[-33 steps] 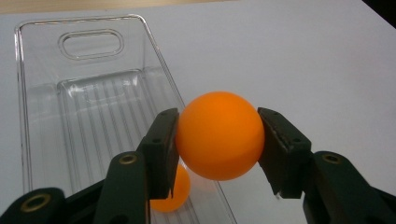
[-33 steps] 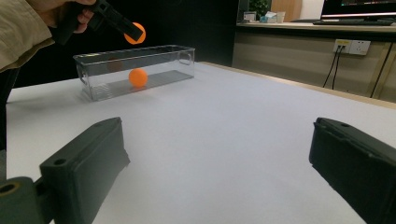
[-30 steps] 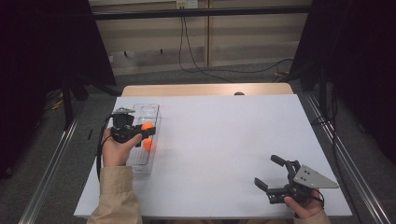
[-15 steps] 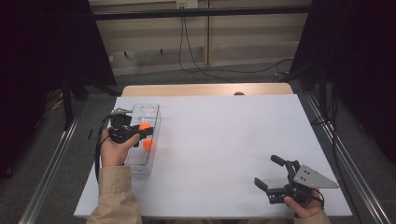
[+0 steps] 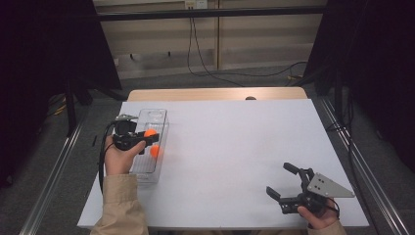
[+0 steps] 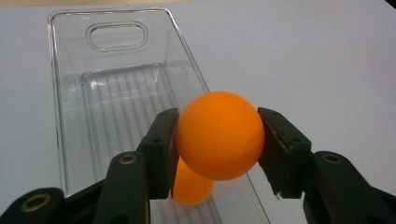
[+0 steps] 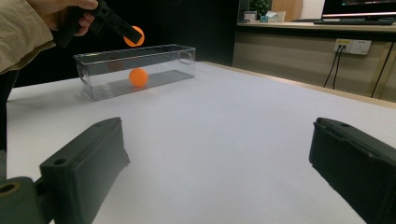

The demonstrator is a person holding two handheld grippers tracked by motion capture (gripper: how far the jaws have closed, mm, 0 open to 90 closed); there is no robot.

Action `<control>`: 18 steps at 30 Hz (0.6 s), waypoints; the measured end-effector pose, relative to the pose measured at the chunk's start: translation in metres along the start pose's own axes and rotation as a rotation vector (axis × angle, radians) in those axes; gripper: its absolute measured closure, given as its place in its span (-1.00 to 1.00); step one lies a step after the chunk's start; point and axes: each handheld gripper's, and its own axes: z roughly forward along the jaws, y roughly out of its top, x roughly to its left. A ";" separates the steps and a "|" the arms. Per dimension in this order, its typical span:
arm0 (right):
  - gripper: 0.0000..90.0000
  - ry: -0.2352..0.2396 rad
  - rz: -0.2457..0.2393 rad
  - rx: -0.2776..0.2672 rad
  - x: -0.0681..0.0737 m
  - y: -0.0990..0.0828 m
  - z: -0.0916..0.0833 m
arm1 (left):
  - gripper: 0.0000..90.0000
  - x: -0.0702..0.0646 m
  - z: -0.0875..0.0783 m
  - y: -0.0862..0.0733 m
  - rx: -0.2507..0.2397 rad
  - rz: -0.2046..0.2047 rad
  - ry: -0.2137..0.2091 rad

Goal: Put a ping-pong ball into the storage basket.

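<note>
Your left gripper has edged back, clenched on one orange ball above the clear bin; second ball inside. Right gripper released, resting on worktop. Drop looks next.

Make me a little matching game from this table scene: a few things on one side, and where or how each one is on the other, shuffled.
Things:
1. left gripper
2. right gripper
3. second orange ball
4. clear plastic bin

States:
A. lies inside the bin, on its ribbed floor
B. jaws open, nothing between them, near the table's front right corner
C. stands on the left part of the white table
D. shut on an orange ball, held above the bin

Pairs: 1-D, 2-B, 3-A, 4-C
</note>
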 end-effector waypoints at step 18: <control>-0.93 0.001 0.000 -0.001 0.000 0.000 0.000 | 0.13 0.003 0.001 -0.002 0.006 -0.005 0.019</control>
